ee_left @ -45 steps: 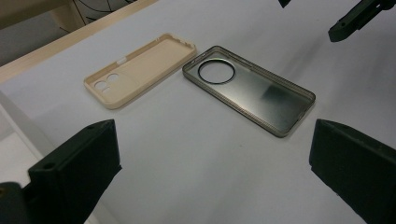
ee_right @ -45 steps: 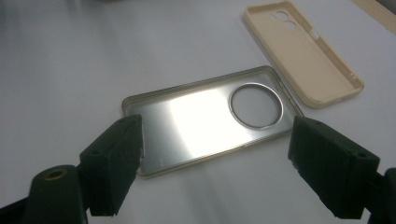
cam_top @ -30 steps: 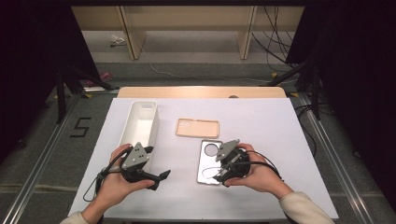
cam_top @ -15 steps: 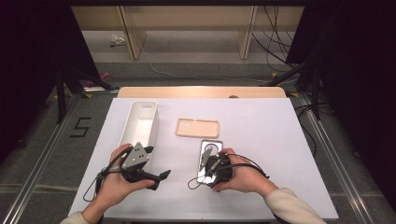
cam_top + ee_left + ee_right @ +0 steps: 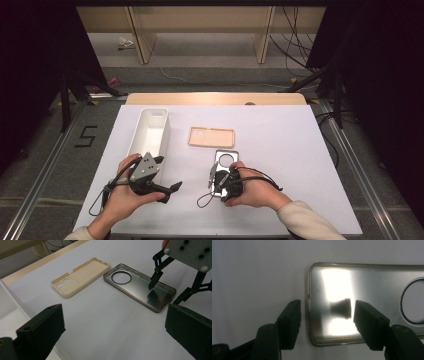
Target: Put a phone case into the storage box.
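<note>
A smoky grey phone case (image 5: 226, 160) with a round camera hole lies open side up on the white table. My right gripper (image 5: 216, 181) points down over its near short end. In the right gripper view the jaws (image 5: 328, 320) straddle that end wall: one pad outside on the table, one inside over the case (image 5: 367, 285). They have just been closing, and neither pad touches the wall. A beige phone case (image 5: 211, 137) lies just beyond. My left gripper (image 5: 172, 190) rests low at the front left, open and holding nothing (image 5: 112, 335).
A long white bin (image 5: 150, 130) stands at the left, right beside my left hand. The table's wooden far edge (image 5: 215, 98) runs behind the beige case (image 5: 80, 277). The right gripper (image 5: 165, 293) shows over the grey case (image 5: 137, 287) in the left gripper view.
My right hand has slid left and a little toward me, onto the grey case's near end, and its jaws have narrowed. The left hand has stayed put.
</note>
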Available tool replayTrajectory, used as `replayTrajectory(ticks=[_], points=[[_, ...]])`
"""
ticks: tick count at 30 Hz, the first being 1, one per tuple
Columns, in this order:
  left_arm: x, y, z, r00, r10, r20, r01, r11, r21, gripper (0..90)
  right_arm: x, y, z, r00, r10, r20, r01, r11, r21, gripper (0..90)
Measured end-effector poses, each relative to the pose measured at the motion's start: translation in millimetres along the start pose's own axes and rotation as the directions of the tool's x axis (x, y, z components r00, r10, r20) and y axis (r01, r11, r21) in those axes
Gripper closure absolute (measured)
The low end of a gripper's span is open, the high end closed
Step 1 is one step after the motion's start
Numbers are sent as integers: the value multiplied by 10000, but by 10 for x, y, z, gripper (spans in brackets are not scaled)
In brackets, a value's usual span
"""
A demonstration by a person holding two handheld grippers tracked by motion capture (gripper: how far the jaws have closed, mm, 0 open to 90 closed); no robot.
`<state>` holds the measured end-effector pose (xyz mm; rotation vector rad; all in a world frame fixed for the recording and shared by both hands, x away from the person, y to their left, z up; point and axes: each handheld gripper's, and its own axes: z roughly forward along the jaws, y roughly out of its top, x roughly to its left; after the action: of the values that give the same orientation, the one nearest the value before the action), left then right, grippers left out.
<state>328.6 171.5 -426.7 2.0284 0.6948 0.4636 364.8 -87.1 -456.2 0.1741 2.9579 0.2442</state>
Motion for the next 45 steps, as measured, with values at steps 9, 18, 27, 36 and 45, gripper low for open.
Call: replayTrajectory(ticks=[9,18,27,36,45], points=[[-5,1,3,10000,5,34,-5,10000,-31,19,9,54,12,9998,-172,-43,173,9997,145,492],[-8,-2,7,10000,-5,63,5,10000,-19,19,51,110,5,9981,-522,-327,538,9973,496,647],[-19,-4,15,9999,66,84,-66,10000,13,19,87,117,4,9958,-783,-470,806,9955,489,762],[-24,-7,19,9999,74,120,-75,10000,40,19,122,128,-3,9946,-950,-413,974,9935,595,861],[-26,-6,20,9999,75,120,-75,10000,25,20,123,120,-14,9942,-942,-518,976,9929,680,887]])
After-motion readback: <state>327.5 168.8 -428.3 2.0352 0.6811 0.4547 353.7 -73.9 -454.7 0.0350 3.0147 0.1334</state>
